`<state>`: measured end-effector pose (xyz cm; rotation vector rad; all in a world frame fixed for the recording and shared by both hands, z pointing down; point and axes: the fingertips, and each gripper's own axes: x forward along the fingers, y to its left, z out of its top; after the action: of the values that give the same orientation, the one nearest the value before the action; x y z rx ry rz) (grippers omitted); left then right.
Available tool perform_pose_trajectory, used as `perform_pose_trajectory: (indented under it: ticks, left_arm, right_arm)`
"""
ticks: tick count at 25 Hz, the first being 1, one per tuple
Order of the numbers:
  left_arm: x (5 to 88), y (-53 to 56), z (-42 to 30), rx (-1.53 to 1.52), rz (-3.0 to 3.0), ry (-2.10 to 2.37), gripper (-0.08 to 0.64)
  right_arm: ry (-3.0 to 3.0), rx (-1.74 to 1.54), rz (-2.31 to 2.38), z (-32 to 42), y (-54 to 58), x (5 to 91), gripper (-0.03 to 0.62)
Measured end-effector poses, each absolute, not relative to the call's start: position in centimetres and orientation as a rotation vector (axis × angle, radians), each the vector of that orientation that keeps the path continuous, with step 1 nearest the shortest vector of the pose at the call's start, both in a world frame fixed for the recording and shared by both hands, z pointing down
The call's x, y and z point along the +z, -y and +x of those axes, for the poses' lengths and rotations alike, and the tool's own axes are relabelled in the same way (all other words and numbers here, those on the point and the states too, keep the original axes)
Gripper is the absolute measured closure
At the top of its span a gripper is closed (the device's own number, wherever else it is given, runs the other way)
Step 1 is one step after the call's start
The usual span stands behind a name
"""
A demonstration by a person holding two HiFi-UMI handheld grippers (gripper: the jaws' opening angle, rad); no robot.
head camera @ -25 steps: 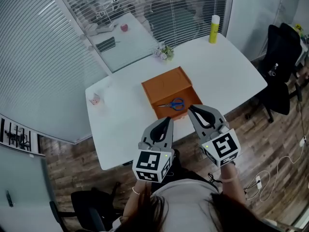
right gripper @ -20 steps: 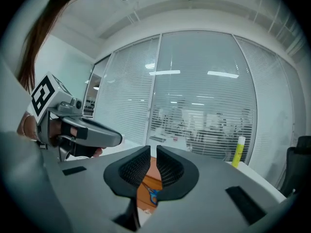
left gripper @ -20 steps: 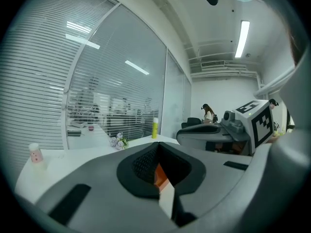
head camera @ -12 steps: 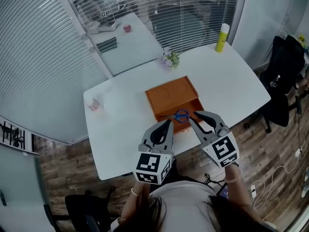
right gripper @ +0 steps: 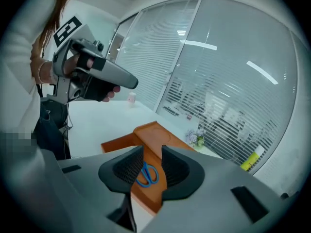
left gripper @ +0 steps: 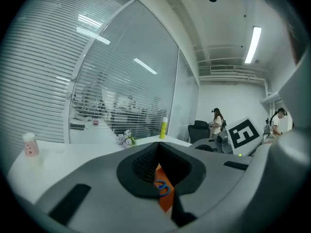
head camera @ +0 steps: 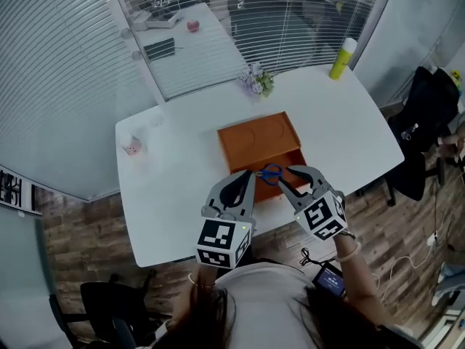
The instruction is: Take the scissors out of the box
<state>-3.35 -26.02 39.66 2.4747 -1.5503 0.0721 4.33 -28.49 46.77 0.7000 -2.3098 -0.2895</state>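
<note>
Head view: the scissors show only their blue loops. The blade end is covered by the tip of the left claw. The jaws of the right claw are opening, and its own view shows the scissors in the gap between them; pad contact cannot be told. Both claws hide the near wall of the box and part of the near edge of the bench.

Left claw view: the claw's body blocks the box, save an orange sliver.

Pink item near the bench's left corner: too small to identify.
</note>
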Motion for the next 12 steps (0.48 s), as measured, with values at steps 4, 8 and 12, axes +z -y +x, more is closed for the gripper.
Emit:
perform_pose_trajectory:
  ticks: [4, 8, 12]
  left_arm:
    - [40.4, 26.7, -3.9, 0.07, 2.457, 1.548, 0.543]
    - [41.3, 27.2, -3.8, 0.063, 2.434, 1.522, 0.543]
    - [41.9, 27.5, -3.9, 0.064, 2.429, 1.502, 0.543]
  right_arm:
    - [2.281, -0.261, 0.637, 3.9, 29.1, 48.9, 0.448]
    - [2.243, -0.244, 0.594, 3.8, 29.9, 50.9, 0.445]
    - [2.215, -0.223, 0.53, 3.5, 30.6, 52.8, 0.44]
